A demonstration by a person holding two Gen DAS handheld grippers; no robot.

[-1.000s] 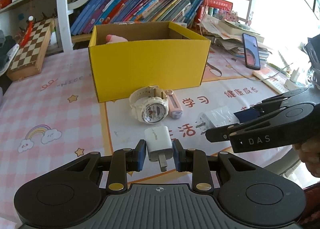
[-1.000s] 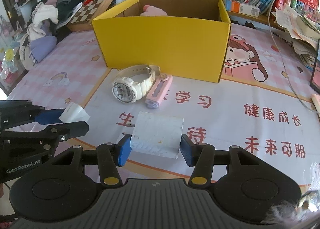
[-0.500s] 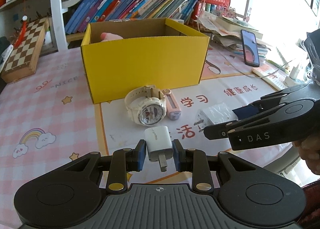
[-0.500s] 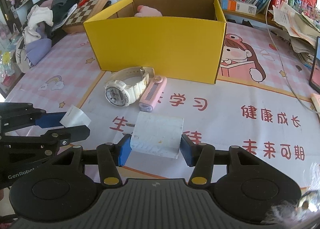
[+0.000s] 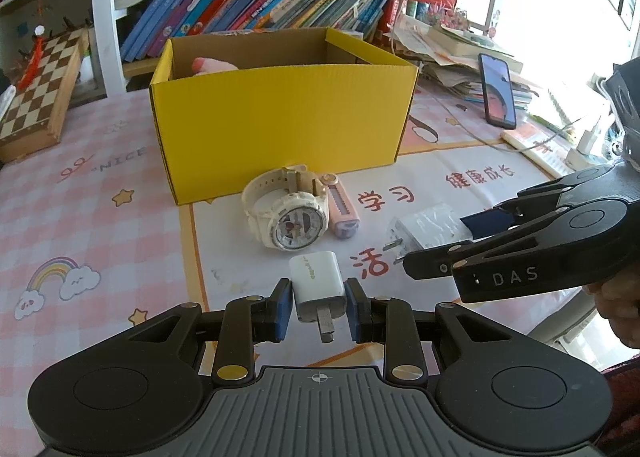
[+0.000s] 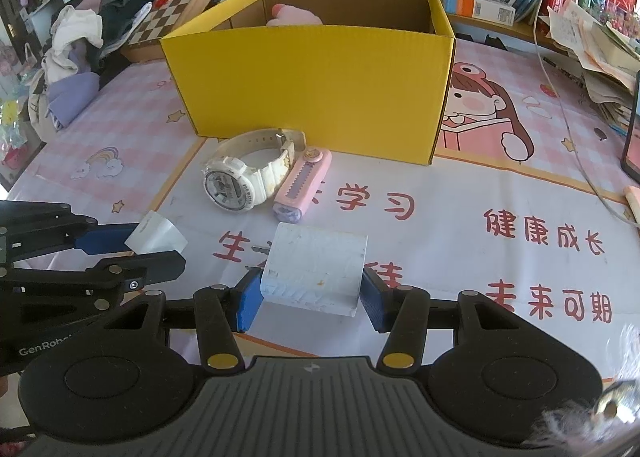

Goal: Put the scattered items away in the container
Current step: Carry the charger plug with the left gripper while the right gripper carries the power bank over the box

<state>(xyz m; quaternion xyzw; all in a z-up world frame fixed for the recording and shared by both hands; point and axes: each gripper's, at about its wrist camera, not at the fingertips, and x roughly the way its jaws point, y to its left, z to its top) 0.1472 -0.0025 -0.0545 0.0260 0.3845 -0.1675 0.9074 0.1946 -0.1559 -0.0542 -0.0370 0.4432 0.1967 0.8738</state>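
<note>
A yellow cardboard box (image 5: pixel 280 117) (image 6: pixel 312 93) stands open on the table with a pink item (image 5: pixel 210 66) inside. In front of it lie a white watch (image 5: pixel 286 213) (image 6: pixel 244 173) and a pink utility knife (image 5: pixel 342 209) (image 6: pixel 302 185). My left gripper (image 5: pixel 318 307) is shut on a small white charger (image 5: pixel 318 283), held above the mat. My right gripper (image 6: pixel 312 289) is shut on a larger white plug adapter (image 6: pixel 314 271), also seen in the left wrist view (image 5: pixel 426 227).
Bookshelves with books (image 5: pixel 260 9) stand behind the box. A chessboard (image 5: pixel 36 93) leans at far left, a phone (image 5: pixel 498 91) and paper stacks at right. Clothes (image 6: pixel 76 53) pile at the table's left edge. A patterned mat (image 6: pixel 480 217) covers the table.
Both grippers, each still holding its charger, have moved forward toward the yellow box; the box, watch and knife appear closer and lower in both views.
</note>
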